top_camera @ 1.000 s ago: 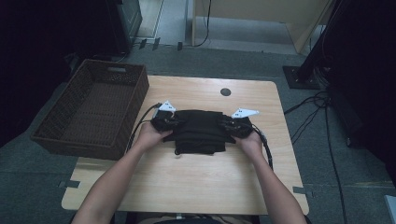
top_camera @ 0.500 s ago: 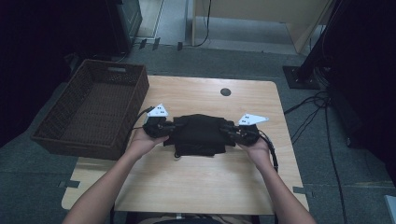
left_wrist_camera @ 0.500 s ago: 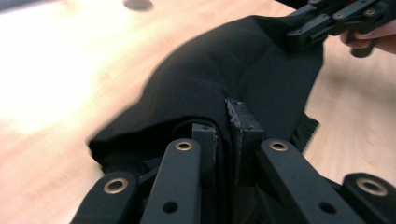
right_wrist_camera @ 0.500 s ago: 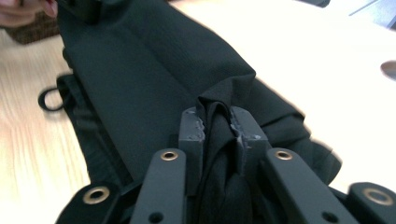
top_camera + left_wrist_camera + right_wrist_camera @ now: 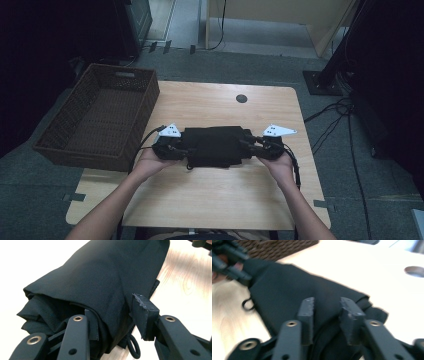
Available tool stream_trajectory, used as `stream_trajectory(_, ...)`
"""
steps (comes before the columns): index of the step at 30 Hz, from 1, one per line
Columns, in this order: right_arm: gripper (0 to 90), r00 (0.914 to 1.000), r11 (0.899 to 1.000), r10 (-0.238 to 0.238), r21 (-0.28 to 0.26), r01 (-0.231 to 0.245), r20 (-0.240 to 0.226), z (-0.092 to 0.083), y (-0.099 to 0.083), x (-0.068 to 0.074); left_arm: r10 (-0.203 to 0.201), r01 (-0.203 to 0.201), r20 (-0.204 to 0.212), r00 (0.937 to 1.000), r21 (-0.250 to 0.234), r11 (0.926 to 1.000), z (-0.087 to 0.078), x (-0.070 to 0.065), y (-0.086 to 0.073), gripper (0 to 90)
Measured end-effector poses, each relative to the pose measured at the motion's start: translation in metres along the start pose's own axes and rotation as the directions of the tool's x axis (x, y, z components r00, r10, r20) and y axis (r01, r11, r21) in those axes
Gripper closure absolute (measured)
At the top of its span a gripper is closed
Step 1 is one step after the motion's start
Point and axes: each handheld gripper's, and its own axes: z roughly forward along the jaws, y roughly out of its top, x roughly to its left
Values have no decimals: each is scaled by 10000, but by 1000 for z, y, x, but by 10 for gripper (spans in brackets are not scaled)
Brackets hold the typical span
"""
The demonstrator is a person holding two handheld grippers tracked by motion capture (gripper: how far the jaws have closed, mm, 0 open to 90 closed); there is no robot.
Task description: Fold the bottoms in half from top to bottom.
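Observation:
A folded black garment [image 5: 215, 146] lies in the middle of the wooden table [image 5: 215, 200]. My left gripper [image 5: 182, 149] is at its left end and my right gripper [image 5: 248, 145] at its right end, both pointing inward. In the left gripper view the cloth bundle [image 5: 100, 285] sits between the jaws of the left gripper [image 5: 116, 312]. They have just been opening, and one pad [image 5: 145, 312] stands off the fabric. The right gripper [image 5: 327, 305] has also just been opening, its pads parted over the garment's edge [image 5: 294, 290]. A drawstring loop [image 5: 133, 347] pokes out.
A brown wicker basket [image 5: 82, 155] stands at the table's left side, partly over the edge. A small round hole [image 5: 241, 98] is in the tabletop at the back. Cables run over the floor on the right.
Both hands have drawn outward and a little toward the person, from over the garment to its two ends. The jaws stand wider apart than before. The garment lies in the same place.

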Motion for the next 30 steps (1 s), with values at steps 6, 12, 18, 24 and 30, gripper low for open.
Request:
stream_trajectory(6, 826, 9920, 9947, 1006, 122, -1018, 764, 16, 18, 1, -814, 812, 223, 9964, 97, 9967, -4, 2, 3, 543)
stream_trajectory(12, 824, 9937, 9915, 901, 880, -959, 669, 43, 23, 20, -1222, 1221, 249, 9922, 62, 9925, -17, 3, 4, 442)
stream_trajectory(18, 792, 9981, 9859, 518, 1579, -563, 329, 46, 8, 33, -1683, 1679, -50, 9857, -466, 9847, -42, 8, 7, 412)
stream_trajectory(24, 770, 9995, 9825, 183, 1849, -230, 267, 47, -1, 40, -1757, 1721, -703, 9819, -542, 9836, -37, 15, 24, 457)
stream_trajectory(30, 766, 9994, 9852, 122, 1707, -175, 319, 47, 6, 43, -1768, 1756, -577, 9826, -252, 9841, -17, 19, 39, 612)
